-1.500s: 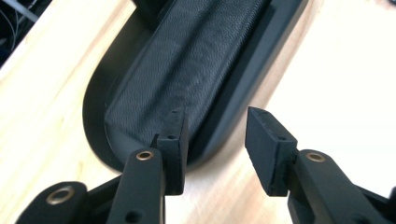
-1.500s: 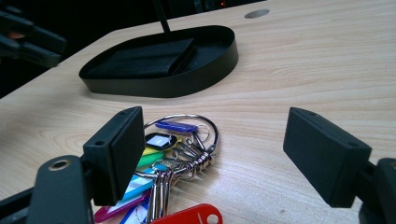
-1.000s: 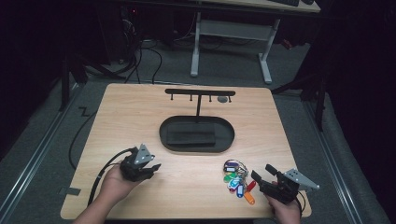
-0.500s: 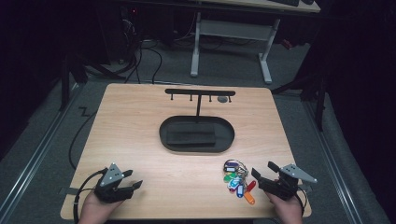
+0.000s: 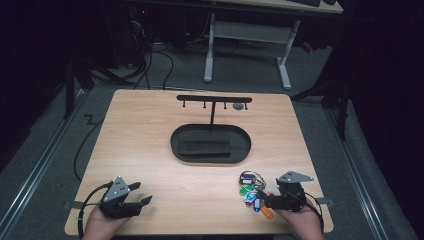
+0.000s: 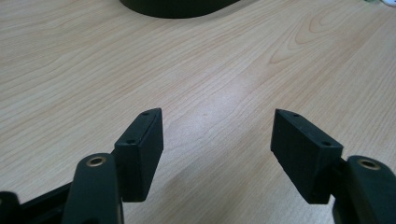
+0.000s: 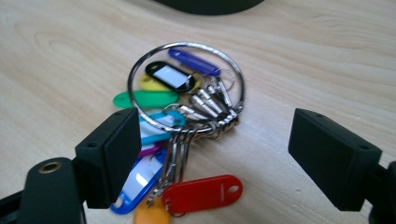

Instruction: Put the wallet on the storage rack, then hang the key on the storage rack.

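Your right tongs point(image 5: 265, 200), jaws spread, sit at the worktop's point(image 5: 150, 130) near right edge touching the key-tag bunch point(image 5: 252, 192) lying just left; your left tongs point(image 5: 137, 197), also spread, are well apart.

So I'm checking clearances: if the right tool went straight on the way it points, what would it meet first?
Probably the large silver key ring with its bunch of coloured plastic key tags. It lies on the wooden table directly ahead of the open right tool, though the exact depth is unclear.
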The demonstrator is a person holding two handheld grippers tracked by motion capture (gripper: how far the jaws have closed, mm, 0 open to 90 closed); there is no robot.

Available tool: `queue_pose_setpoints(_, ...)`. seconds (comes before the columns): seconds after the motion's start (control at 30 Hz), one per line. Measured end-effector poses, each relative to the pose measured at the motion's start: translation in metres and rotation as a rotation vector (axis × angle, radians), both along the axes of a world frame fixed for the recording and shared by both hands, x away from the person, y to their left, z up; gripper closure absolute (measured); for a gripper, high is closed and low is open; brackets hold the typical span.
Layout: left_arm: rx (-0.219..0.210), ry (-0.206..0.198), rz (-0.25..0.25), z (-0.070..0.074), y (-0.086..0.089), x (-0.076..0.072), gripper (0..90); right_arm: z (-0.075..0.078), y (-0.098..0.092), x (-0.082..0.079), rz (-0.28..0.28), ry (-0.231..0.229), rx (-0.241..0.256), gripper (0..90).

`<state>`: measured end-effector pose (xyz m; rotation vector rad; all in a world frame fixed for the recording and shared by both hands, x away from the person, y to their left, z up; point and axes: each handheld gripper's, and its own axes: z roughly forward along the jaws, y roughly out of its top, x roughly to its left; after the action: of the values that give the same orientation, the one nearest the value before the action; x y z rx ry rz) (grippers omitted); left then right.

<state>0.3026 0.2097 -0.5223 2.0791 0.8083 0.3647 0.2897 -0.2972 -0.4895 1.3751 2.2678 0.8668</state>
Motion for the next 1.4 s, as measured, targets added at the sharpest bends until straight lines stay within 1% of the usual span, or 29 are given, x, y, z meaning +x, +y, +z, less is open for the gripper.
queue_pose_setpoints(0.07, -0.005, 0.004, -0.012, 0.000, -0.001, 0.000, 34.5, 0.002, 0.004, 0.003, 0.025, 0.030, -0.038, 19.3)
queue_pose_setpoints(0.13, -0.015, 0.004, -0.020, 0.000, -0.002, 0.000, 34.1, 0.003, 0.007, 0.006, 0.050, 0.082, -0.086, 21.2)
queue_pose_setpoints(0.23, -0.022, -0.010, -0.025, 0.004, -0.002, -0.003, 33.7, 0.007, 0.012, 0.010, 0.071, 0.158, -0.150, 23.4)
queue_pose_setpoints(0.3, -0.033, -0.011, -0.026, 0.004, -0.001, -0.003, 33.6, 0.011, 0.016, 0.012, 0.085, 0.189, -0.187, 25.9)
queue_pose_setpoints(0.37, -0.044, 0.007, -0.026, 0.004, 0.002, -0.002, 33.6, 0.018, 0.021, 0.016, 0.108, 0.216, -0.227, 28.9)
queue_pose_setpoints(0.43, -0.062, 0.010, -0.022, 0.005, 0.004, -0.002, 33.2, 0.026, 0.027, 0.021, 0.134, 0.237, -0.267, 30.8)
queue_pose_setpoints(0.5, -0.067, 0.004, -0.019, 0.006, 0.005, -0.003, 33.1, 0.033, 0.033, 0.026, 0.148, 0.263, -0.288, 31.7)
queue_pose_setpoints(0.6, -0.069, 0.009, -0.023, 0.005, 0.005, -0.002, 33.9, 0.038, 0.042, 0.032, 0.165, 0.287, -0.314, 34.5)
queue_pose_setpoints(0.63, -0.066, 0.015, -0.024, 0.005, 0.005, -0.002, 34.0, 0.039, 0.045, 0.034, 0.181, 0.292, -0.314, 35.3)
queue_pose_setpoints(0.7, -0.062, 0.022, -0.028, 0.004, 0.004, -0.002, 34.3, 0.039, 0.050, 0.036, 0.180, 0.306, -0.310, 35.4)
queue_pose_setpoints(0.77, -0.071, 0.014, -0.028, 0.005, 0.004, -0.002, 34.6, 0.038, 0.054, 0.039, 0.189, 0.316, -0.319, 36.1)
queue_pose_setpoints(0.8, -0.072, 0.008, -0.028, 0.006, 0.003, -0.003, 35.1, 0.037, 0.056, 0.040, 0.191, 0.322, -0.317, 36.4)
queue_pose_setpoints(0.83, -0.068, 0.003, -0.029, 0.007, 0.003, -0.003, 35.2, 0.035, 0.057, 0.041, 0.198, 0.324, -0.316, 36.2)
queue_pose_setpoints(0.87, -0.071, -0.001, -0.025, 0.007, 0.003, -0.003, 35.2, 0.033, 0.058, 0.042, 0.210, 0.334, -0.315, 35.6)
queue_pose_setpoints(0.97, -0.072, 0.006, -0.019, 0.007, 0.004, -0.002, 34.5, 0.026, 0.065, 0.043, 0.233, 0.358, -0.338, 34.8)
queue_pose_setpoints(1.03, -0.075, 0.012, -0.012, 0.007, 0.004, -0.001, 33.9, 0.023, 0.069, 0.044, 0.247, 0.357, -0.348, 35.3)
queue_pose_setpoints(1.1, -0.070, 0.016, -0.011, 0.005, 0.005, 0.000, 34.2, 0.023, 0.072, 0.045, 0.253, 0.362, -0.349, 38.8)
queue_pose_setpoints(1.17, -0.052, 0.011, -0.009, 0.004, 0.004, 0.000, 34.3, 0.023, 0.074, 0.047, 0.245, 0.361, -0.343, 41.3)
queue_pose_setpoints(1.3, -0.052, -0.002, 0.001, 0.005, 0.004, 0.000, 33.1, 0.023, 0.077, 0.051, 0.236, 0.365, -0.339, 44.4)
queue_pose_setpoints(1.4, -0.041, -0.005, -0.001, 0.004, 0.003, -0.001, 32.9, 0.021, 0.080, 0.053, 0.254, 0.372, -0.347, 45.0)
